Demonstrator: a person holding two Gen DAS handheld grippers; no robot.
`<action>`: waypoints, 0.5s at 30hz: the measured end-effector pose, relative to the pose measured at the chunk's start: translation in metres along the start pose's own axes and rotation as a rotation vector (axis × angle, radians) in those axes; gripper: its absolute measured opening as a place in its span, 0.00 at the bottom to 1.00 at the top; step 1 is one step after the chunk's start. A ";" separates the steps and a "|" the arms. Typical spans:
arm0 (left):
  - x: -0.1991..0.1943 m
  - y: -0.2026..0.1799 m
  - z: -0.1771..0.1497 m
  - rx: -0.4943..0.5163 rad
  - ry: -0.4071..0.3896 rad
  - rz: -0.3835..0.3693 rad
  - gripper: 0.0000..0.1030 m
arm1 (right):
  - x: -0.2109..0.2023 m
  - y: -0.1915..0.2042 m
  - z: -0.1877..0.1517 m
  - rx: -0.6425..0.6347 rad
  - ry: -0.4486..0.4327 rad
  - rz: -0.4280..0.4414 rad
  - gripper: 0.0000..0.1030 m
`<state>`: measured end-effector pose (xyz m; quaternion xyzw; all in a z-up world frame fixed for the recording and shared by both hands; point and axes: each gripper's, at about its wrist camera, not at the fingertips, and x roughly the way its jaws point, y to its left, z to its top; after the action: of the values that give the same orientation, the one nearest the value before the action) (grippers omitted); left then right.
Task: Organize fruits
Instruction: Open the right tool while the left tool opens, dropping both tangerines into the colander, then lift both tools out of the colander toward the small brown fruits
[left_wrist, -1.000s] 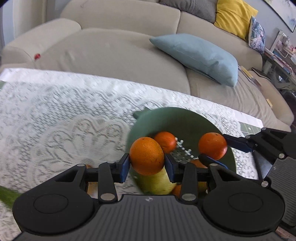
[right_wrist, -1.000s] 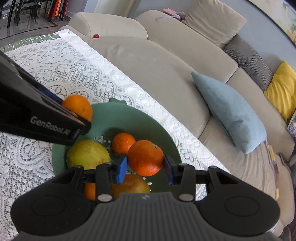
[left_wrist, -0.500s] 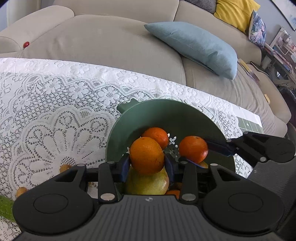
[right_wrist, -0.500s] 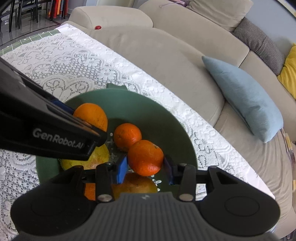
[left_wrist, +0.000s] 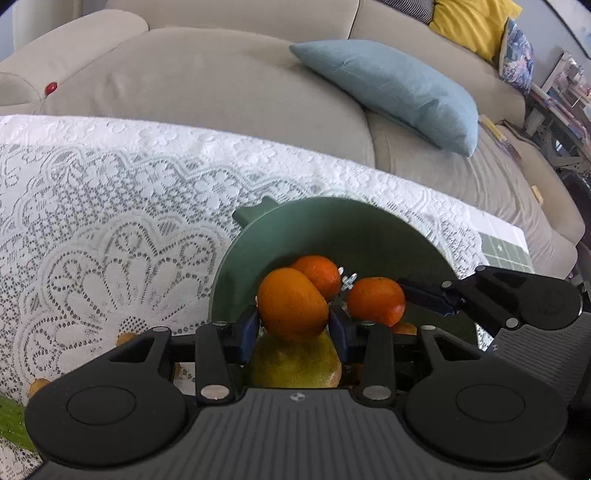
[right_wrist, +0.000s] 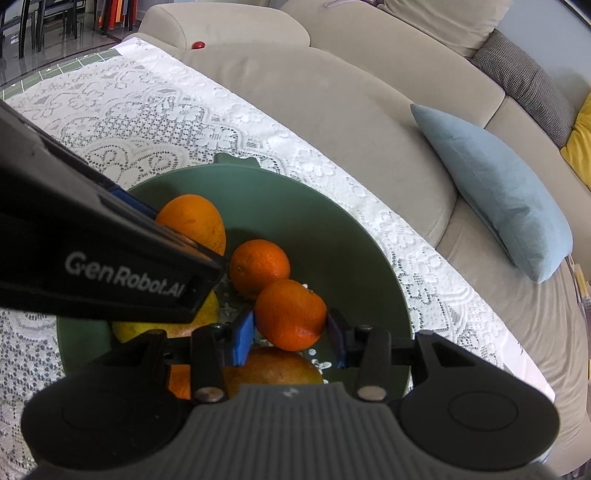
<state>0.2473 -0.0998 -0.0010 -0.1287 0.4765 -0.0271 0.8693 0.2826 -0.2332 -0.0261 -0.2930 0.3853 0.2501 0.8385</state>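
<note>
A beige sofa (left_wrist: 229, 96) is running along the far side of the worktop (left_wrist: 110, 206), which is wearing a white lace cloth, and a blue cushion (left_wrist: 391, 88) is lying on the sofa seat. A green bowl (right_wrist: 332, 236) is sitting on the lace near the sofa edge, holding a yellow-green pear (left_wrist: 295, 365), a loose orange (right_wrist: 259, 266) and other fruit partly hidden below the grippers. The left gripper (left_wrist: 293, 326) is hanging over the bowl with its blue pads pressing both sides of a large orange (left_wrist: 291, 308). The right gripper (right_wrist: 290, 334) is hanging just beside it, likewise partly closed and clamping a smaller orange (right_wrist: 290, 314) above the bowl's fruit.
</note>
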 end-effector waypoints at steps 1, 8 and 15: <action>0.001 0.001 -0.001 0.000 -0.003 0.004 0.44 | 0.000 0.000 0.000 -0.003 0.000 -0.002 0.38; 0.000 0.001 -0.003 0.019 -0.005 -0.006 0.44 | 0.000 0.001 -0.001 -0.001 0.003 -0.006 0.39; -0.006 0.001 -0.003 0.018 -0.001 -0.010 0.51 | -0.011 0.001 0.002 0.008 -0.019 0.005 0.41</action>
<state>0.2411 -0.0983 0.0019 -0.1231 0.4753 -0.0357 0.8705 0.2763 -0.2332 -0.0169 -0.2863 0.3789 0.2534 0.8427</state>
